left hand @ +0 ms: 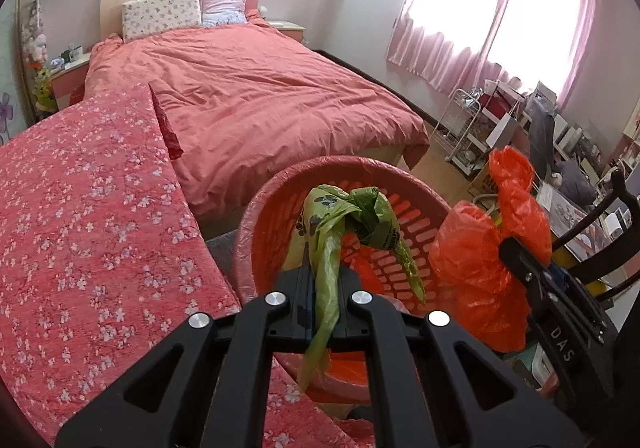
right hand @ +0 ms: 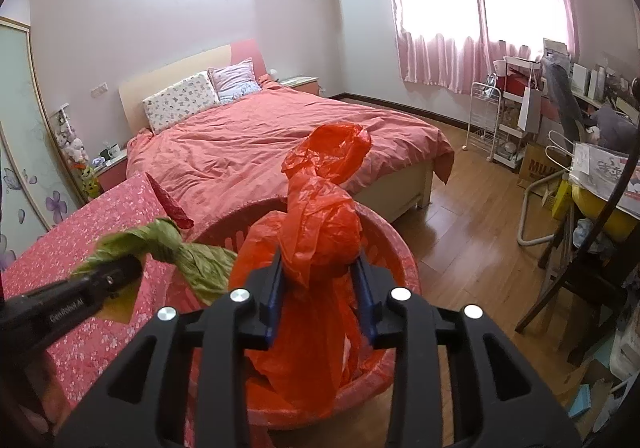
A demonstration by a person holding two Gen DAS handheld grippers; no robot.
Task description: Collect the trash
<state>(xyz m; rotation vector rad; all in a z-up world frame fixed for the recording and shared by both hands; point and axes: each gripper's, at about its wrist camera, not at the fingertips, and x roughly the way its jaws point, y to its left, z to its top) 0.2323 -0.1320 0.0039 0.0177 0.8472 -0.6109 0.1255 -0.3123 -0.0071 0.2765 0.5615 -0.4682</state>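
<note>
Left wrist view: the left gripper [left hand: 325,288] is clamped on a thin, crinkled green plastic bag [left hand: 352,216], knotted at the top and printed with dark paw marks; a loose strip of the film hangs down between the black fingers. The bag is held over the red plastic basket [left hand: 256,224], a round tub with slotted walls and a glossy rim. Beside it on the right, an orange-red plastic bag [left hand: 476,260], puffy and wrinkled with a twisted neck, is pinched by the right gripper [left hand: 520,260], which reaches in from the right edge.

From the right wrist view, the right gripper [right hand: 320,288] has its blue-padded jaws closed around the neck of the orange-red plastic bag [right hand: 320,232]; the bag's lower body hangs down into the red plastic basket [right hand: 400,248]. The left gripper [right hand: 116,272] comes in from the left, level, holding the green plastic bag [right hand: 176,248] just beside the basket's rim.

A surface draped in pink floral cloth [left hand: 88,208] lies to the left, and a bed [left hand: 256,96] with a rumpled coral cover stands behind the basket.
</note>
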